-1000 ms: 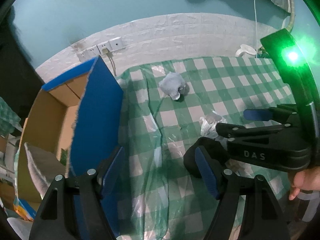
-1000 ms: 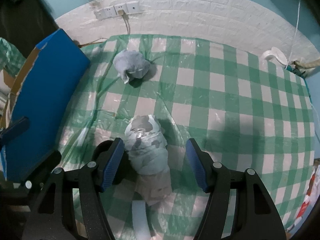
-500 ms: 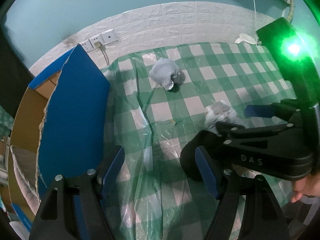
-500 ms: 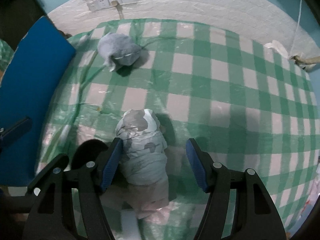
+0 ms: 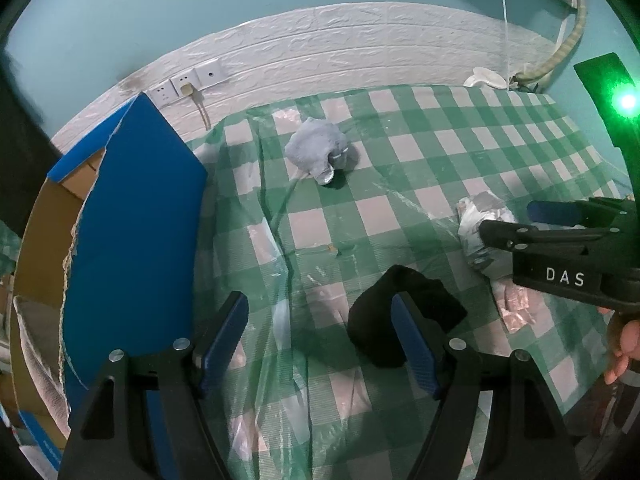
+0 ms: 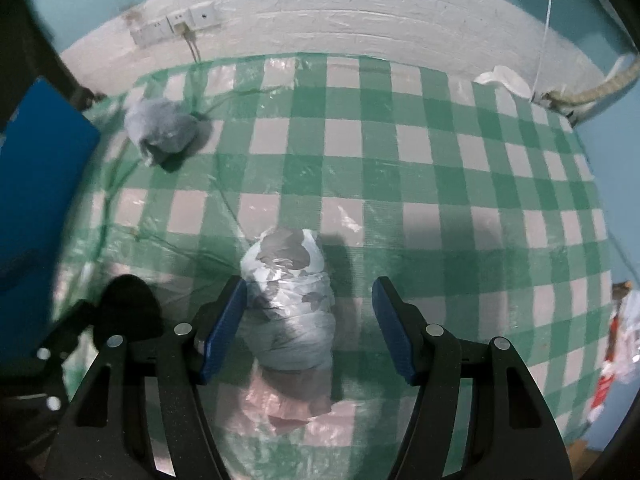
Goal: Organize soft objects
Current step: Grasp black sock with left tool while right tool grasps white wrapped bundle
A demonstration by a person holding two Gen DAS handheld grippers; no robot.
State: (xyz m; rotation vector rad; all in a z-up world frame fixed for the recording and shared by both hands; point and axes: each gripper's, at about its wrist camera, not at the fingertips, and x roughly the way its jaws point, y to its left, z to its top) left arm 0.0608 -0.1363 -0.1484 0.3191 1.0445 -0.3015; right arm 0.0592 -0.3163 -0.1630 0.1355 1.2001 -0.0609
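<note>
Checked tablecloth: right gripper fingers wide, straddling patterned bundle.

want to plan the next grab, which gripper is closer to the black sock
Left. The black sock lies right at the left gripper, against its right finger, mostly outside the open jaws. The right gripper straddles the patterned sock roll, with the black sock off to its left.

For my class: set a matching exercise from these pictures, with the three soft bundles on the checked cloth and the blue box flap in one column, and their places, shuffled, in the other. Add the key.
1 black bundle
2 grey patterned bundle
3 pale blue bundle
4 blue box flap

A near the wall sockets
B between the right gripper's fingers
C left of the cloth
D by the left gripper's right finger

Pairs: 1-D, 2-B, 3-A, 4-C
</note>
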